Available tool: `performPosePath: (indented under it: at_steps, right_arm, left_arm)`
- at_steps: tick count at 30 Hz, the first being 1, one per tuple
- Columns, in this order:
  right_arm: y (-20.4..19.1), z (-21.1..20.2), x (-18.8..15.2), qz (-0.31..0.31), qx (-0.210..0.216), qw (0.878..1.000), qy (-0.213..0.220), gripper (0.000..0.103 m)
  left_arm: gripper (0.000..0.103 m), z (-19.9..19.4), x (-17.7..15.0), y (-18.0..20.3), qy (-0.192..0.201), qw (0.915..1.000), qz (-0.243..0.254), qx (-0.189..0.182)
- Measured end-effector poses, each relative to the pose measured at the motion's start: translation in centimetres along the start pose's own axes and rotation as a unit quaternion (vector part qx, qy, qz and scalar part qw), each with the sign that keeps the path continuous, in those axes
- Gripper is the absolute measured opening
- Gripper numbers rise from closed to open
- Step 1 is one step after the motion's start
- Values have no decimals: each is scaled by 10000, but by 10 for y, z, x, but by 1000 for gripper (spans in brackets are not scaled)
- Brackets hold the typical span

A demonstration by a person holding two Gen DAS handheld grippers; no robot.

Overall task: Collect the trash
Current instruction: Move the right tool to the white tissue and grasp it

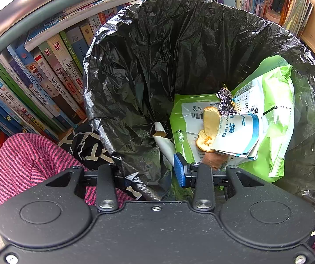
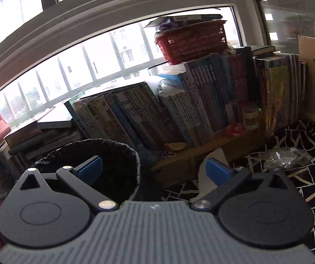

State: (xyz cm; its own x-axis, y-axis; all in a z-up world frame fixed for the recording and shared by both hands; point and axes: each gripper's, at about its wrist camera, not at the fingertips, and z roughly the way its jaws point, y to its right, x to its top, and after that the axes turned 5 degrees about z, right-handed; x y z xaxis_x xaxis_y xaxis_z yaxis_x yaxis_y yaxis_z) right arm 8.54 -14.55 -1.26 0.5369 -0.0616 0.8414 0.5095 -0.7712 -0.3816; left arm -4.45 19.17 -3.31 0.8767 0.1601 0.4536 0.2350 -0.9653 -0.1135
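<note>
left gripper's (image 1: 155,172) left finger hidden behind bin liner (image 1: 135,66)

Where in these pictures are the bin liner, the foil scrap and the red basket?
Bin liner (image 1: 148,50): left wrist view, on its black inner wall.
Foil scrap (image 1: 225,101): left wrist view, on the crumpled middle.
Red basket (image 2: 192,43): right wrist view, on its front lattice wall, atop the books.

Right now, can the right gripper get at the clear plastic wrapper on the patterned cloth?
Probably yes. The right gripper is open and empty, and the wrapper lies uncovered on the cloth, off to its right. Nothing visible blocks the way; it needs to swing right.
</note>
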Motion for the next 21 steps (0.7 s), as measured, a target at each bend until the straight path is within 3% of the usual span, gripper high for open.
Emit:
performPosePath:
  at_steps: [5,12,21]
  right_arm:
    - [30,14,-7,197,-714,9972,-80,103]
    - [74,36,-21,569,-1358,9887,-291,103]
    - [143,65,-54,1079,-2294,9650,-669,103]
  left_arm:
    - [35,0,0,0,0,10000,-1,-4]
    - [35,0,0,0,2,10000,-16,-37]
    - [35,0,1,0,1,10000,2,-28]
